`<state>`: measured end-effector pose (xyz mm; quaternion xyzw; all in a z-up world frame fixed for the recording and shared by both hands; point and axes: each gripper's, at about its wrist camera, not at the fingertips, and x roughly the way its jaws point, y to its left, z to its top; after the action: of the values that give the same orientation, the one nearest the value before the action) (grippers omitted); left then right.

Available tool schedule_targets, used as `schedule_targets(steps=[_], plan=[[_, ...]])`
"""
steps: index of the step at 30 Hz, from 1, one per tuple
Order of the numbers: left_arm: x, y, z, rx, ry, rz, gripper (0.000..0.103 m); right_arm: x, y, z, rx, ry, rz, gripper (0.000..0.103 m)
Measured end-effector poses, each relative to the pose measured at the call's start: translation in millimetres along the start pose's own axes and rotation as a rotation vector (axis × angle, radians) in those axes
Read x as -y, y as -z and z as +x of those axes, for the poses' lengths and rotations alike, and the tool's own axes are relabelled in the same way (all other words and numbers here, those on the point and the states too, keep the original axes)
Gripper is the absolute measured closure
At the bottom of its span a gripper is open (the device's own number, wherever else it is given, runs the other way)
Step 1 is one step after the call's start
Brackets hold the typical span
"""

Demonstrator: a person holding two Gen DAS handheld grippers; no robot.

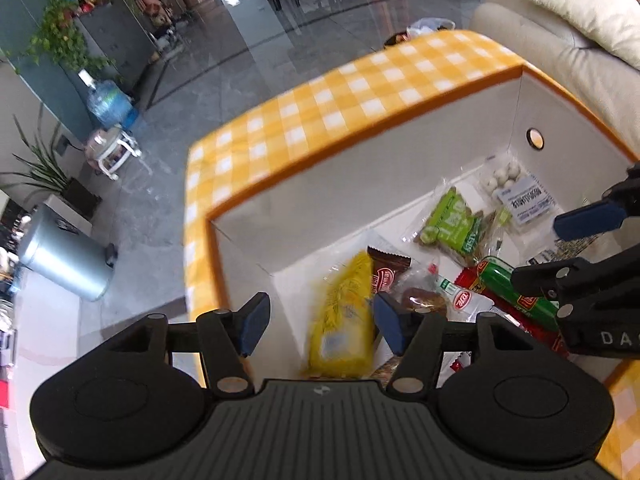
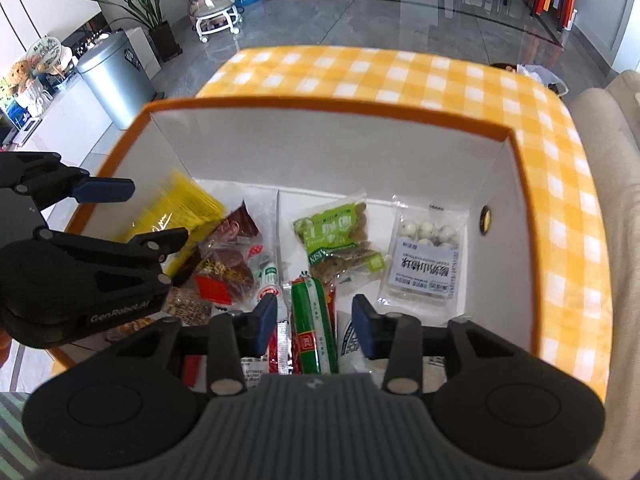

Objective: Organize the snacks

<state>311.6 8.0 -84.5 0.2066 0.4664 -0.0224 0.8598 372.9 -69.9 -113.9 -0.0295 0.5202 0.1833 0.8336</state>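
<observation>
An orange-rimmed white box [image 2: 328,148] holds several snacks. A yellow packet [image 1: 344,320] [image 2: 180,212] lies at its left side, blurred, below my left gripper [image 1: 320,320], which is open and empty above it. My right gripper [image 2: 314,320] is open and empty above a green sausage pack [image 2: 310,328] [image 1: 516,292]. A green raisin bag [image 2: 340,240] [image 1: 452,226] and a pack of white balls [image 2: 428,252] [image 1: 516,188] lie farther back. Brown and red wrappers [image 2: 228,264] lie between.
The box sits on a table with a yellow checked cloth [image 2: 400,76] [image 1: 340,100]. A beige sofa [image 1: 560,40] stands to the right. A grey bin [image 2: 116,76] [image 1: 64,260], plants and a water jug [image 1: 108,102] stand on the tiled floor.
</observation>
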Motion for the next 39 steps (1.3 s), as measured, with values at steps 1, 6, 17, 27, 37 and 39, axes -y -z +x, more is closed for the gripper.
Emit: schedule_targets(steps=[1, 6, 17, 27, 37, 39], plan=[[-0.5, -0.8, -7.2, 0.011, -0.006, 0.0, 0.031, 0.2, -0.3, -5.3, 0.007, -0.001, 0.004, 0.053], [-8.8, -3.8, -45.7, 0.082, -0.017, -0.027, 0.029, 4.7, -1.9, -35.3, 0.04, -0.012, 0.043, 0.042], [-32.1, 6.6, -160.6, 0.305, 0.025, -0.192, 0.024, -8.4, 6.2, -152.6, 0.229, 0.04, -0.006, 0.025], [-12.3, 59.8, -261.1, 0.576, -0.014, -0.263, 0.013, -34.4, 82.0, -269.1, 0.454, 0.07, -0.071, 0.01], [16.6, 96.8, -272.7, 0.559, -0.023, -0.288, 0.01, -63.0, 168.3, -303.2, 0.553, 0.154, -0.086, 0.007], [20.9, 103.8, -270.9, 0.534, -0.017, -0.311, 0.01, -66.0, 178.6, -302.2, 0.552, 0.161, -0.073, 0.006]])
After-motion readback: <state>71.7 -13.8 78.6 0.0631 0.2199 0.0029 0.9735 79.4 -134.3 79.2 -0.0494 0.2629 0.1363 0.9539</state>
